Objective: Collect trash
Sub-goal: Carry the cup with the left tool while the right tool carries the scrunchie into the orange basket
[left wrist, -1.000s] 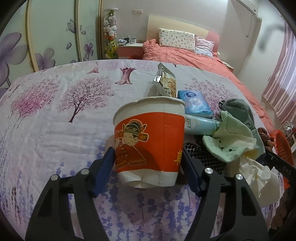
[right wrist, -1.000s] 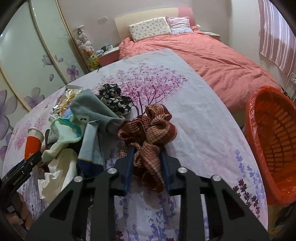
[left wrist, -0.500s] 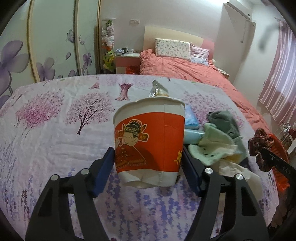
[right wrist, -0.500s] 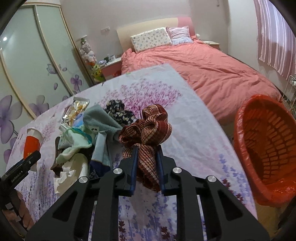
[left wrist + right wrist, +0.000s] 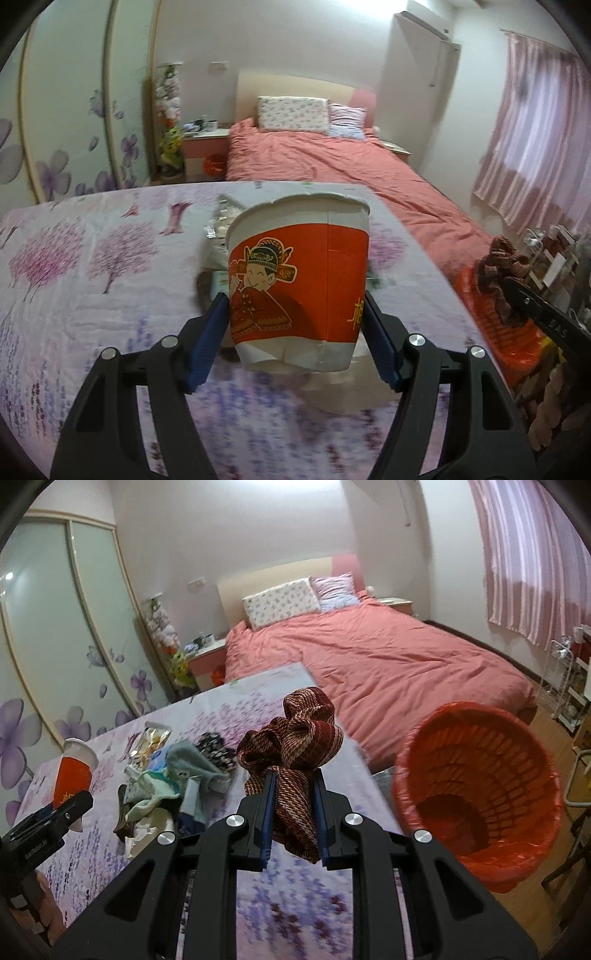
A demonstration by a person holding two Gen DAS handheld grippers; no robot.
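1. My left gripper (image 5: 295, 332) is clamped wide on the red paper cup (image 5: 299, 280), lifted clear of the bedspread (image 5: 92, 302).
2. My right gripper (image 5: 293, 812), nearly closed, pinches the brown woven cloth (image 5: 295, 738).
3. The orange basket (image 5: 476, 797) sits at 3 o'clock, apparently empty.
4. Wrapper, tissues and cloths at 9 o'clock remain uncollected.

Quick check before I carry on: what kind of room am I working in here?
A bedroom, almost certainly. A made bed with a pink duvet and two pillows stands against the far wall, sliding wardrobe doors with purple flower prints run along the left, and pink striped curtains cover the window.
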